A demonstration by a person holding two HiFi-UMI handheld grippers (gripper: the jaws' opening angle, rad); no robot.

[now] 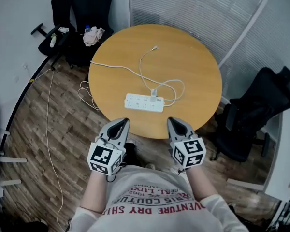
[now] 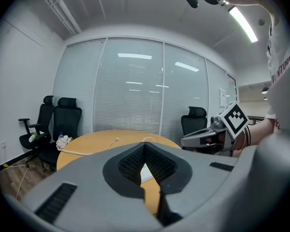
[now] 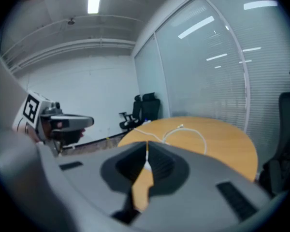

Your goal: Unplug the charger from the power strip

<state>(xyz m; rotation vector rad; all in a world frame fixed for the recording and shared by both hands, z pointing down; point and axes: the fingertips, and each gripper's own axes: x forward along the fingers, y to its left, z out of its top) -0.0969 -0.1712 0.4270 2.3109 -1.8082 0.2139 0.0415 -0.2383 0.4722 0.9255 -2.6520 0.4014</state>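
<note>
A white power strip (image 1: pixel 144 103) lies on the round wooden table (image 1: pixel 193 66), near its front edge. A small white charger (image 1: pixel 153 93) is plugged into the strip's right part. Its thin white cable (image 1: pixel 144 64) loops across the tabletop and ends loose near the middle. My left gripper (image 1: pixel 122 123) and right gripper (image 1: pixel 175 123) hover side by side at the table's near edge, both short of the strip. Each one's jaws meet at the tips with nothing held, as seen in the left gripper (image 2: pixel 145 146) view and the right gripper (image 3: pixel 147 144) view.
The strip's own cord (image 1: pixel 111 66) runs off the table's left side to the wood floor. Black office chairs (image 1: pixel 87 8) stand at the back left, one with a cloth (image 1: pixel 93 35) on it. Another black chair (image 1: pixel 261 110) stands at the right. Blinds cover the glass wall behind.
</note>
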